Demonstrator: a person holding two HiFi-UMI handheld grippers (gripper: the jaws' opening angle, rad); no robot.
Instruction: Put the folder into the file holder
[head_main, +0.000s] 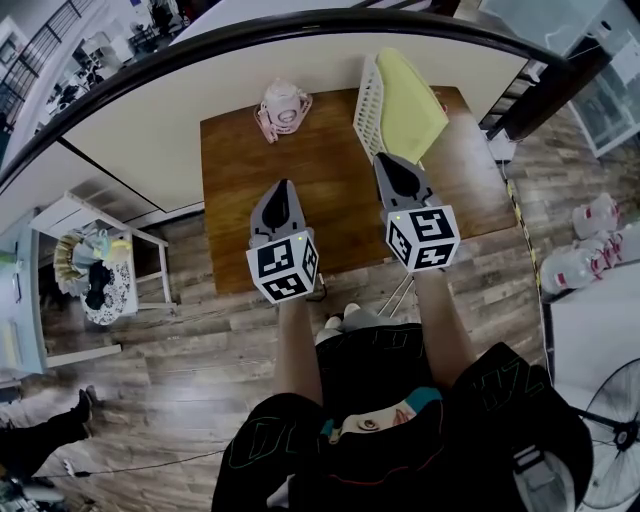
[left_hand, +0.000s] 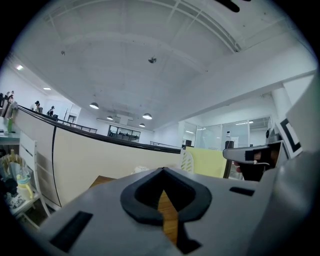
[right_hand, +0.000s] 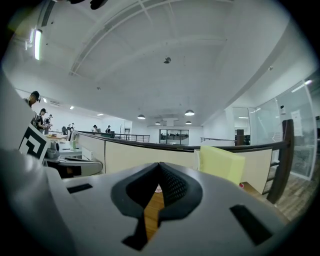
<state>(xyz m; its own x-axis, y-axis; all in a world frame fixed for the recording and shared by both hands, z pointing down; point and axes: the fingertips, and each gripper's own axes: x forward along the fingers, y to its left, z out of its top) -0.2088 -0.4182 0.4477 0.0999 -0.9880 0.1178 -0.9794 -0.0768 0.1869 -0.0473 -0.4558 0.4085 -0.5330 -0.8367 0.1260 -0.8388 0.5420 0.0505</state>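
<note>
A pale yellow folder (head_main: 410, 105) stands in the white slatted file holder (head_main: 368, 100) at the back right of the brown table (head_main: 330, 215), leaning to the right. In the right gripper view the folder (right_hand: 222, 165) lies ahead and to the right, beside the holder (right_hand: 197, 160). My right gripper (head_main: 384, 160) is shut and empty, its tips just in front of the holder's near end. My left gripper (head_main: 283, 185) hovers over the table's middle, also shut with nothing in it. From the left gripper view, the folder (left_hand: 207, 161) shows far right, with the closed tips (left_hand: 162, 170) in front.
A pink-and-white object (head_main: 283, 108) sits at the table's back left. A cream partition wall (head_main: 150, 110) runs behind the table. A white shelf unit (head_main: 95, 260) stands on the floor at left, a fan (head_main: 615, 440) at bottom right.
</note>
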